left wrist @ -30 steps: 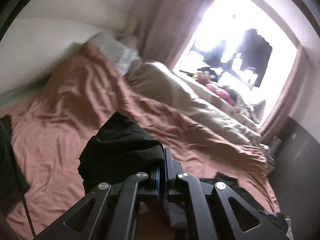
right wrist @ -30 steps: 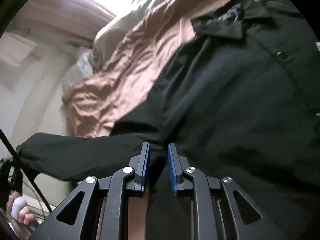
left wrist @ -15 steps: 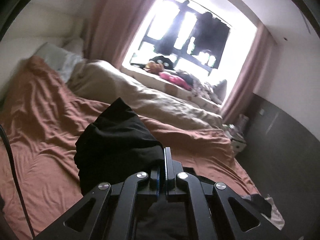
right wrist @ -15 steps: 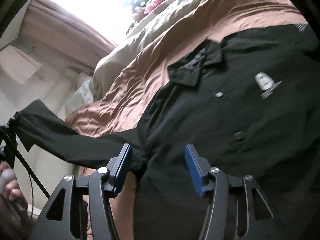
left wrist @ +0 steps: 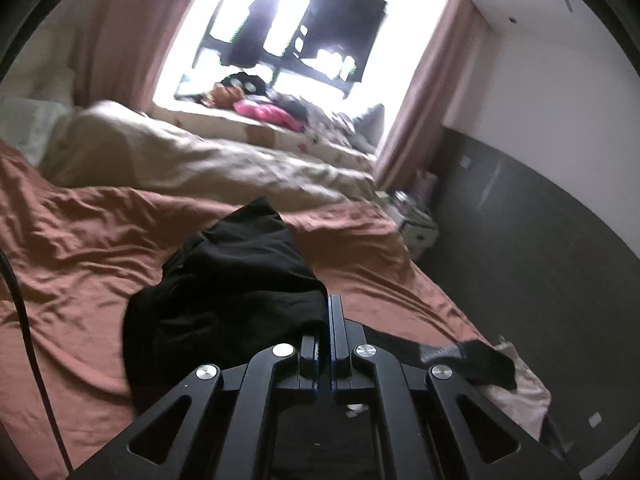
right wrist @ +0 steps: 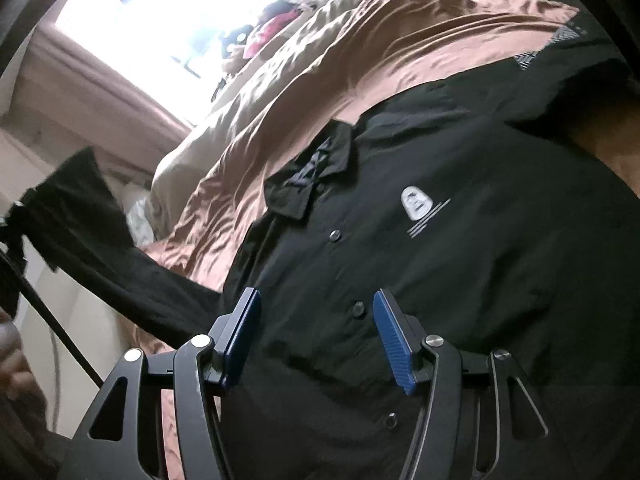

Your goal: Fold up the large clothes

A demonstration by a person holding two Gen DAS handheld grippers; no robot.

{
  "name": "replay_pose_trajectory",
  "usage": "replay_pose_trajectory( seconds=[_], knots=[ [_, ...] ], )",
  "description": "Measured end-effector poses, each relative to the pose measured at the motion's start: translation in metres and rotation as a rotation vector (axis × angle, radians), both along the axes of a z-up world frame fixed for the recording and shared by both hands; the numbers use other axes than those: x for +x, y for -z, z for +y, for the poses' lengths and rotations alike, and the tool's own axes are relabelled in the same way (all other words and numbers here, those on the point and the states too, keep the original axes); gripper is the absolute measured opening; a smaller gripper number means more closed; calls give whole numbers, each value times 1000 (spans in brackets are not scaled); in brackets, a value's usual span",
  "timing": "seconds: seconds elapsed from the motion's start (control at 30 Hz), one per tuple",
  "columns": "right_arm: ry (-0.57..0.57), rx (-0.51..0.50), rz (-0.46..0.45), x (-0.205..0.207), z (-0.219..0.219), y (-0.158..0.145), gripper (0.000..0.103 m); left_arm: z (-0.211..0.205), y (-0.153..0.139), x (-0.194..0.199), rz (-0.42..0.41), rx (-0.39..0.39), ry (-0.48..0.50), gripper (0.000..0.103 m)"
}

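A black button-up shirt with a white chest logo lies spread front-up on the brown bedsheet. My right gripper is open and empty, low over the shirt's button line. My left gripper is shut on the shirt's sleeve and holds it bunched and lifted above the bed. In the right wrist view that sleeve stretches up to the left from the shirt's shoulder. The shirt's other sleeve end lies near the bed's corner.
A beige duvet lies along the far side of the brown bedsheet. Behind it is a bright window with a cluttered sill and pink curtains. A dark wall panel and a small bedside stand are to the right.
My right gripper has let go of the shirt, opened wide and drawn back. My left gripper has raised the sleeve and swung toward the window.
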State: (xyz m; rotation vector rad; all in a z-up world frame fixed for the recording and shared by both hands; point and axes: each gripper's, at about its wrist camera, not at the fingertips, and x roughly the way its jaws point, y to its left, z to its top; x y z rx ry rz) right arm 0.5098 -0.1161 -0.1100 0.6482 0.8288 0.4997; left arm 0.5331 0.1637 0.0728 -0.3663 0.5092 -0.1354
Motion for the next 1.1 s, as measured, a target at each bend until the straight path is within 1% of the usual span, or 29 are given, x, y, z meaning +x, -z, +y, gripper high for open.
replay_pose_trajectory(
  seconds=[0.1,0.13,0.17,0.2,0.23,0.27,0.3,0.37,0.47,0.53,0.6,0.67,0.73,0.8,0.87,0.97,1.03,1.1],
  knots=[
    [29,17,18,1,-13,3,57,-22,18,22,43,-10,61,3],
    [39,26,29,2,-17,5,57,-30,27,31,70,-14,81,11],
    [51,38,39,4,-22,7,57,-38,36,39,99,-17,93,27],
    [61,47,47,4,-27,8,57,-44,44,44,122,-24,104,42],
    [71,58,56,6,-31,9,57,-51,54,50,148,-41,122,74],
    [86,72,67,7,-38,11,57,-58,67,54,162,-65,141,91],
    [94,85,74,9,-42,13,57,-63,75,56,169,-74,150,93],
    [119,117,90,10,-54,17,57,-72,92,59,209,-86,174,93],
    [154,129,100,14,-64,21,57,-75,105,55,237,-109,178,93],
    [172,136,108,14,-68,24,57,-71,107,44,236,-97,157,93],
    [181,138,116,15,-68,27,57,-63,109,33,239,-62,112,93],
    [182,104,110,15,-65,26,57,-48,113,16,235,-29,38,93],
    [170,60,94,15,-55,21,57,-34,119,-1,248,-18,-29,93],
    [135,34,81,16,-44,16,57,-26,127,-12,271,-9,-73,93],
    [105,-8,64,18,-32,11,57,-15,135,-30,271,-8,-136,93],
    [61,-106,20,19,-12,1,57,0,147,-50,274,-41,-199,93],
    [35,-158,-10,20,2,-5,57,12,158,-62,274,-76,-253,93],
    [12,-223,-40,22,16,-10,57,20,166,-68,275,-88,-284,92]
  ],
)
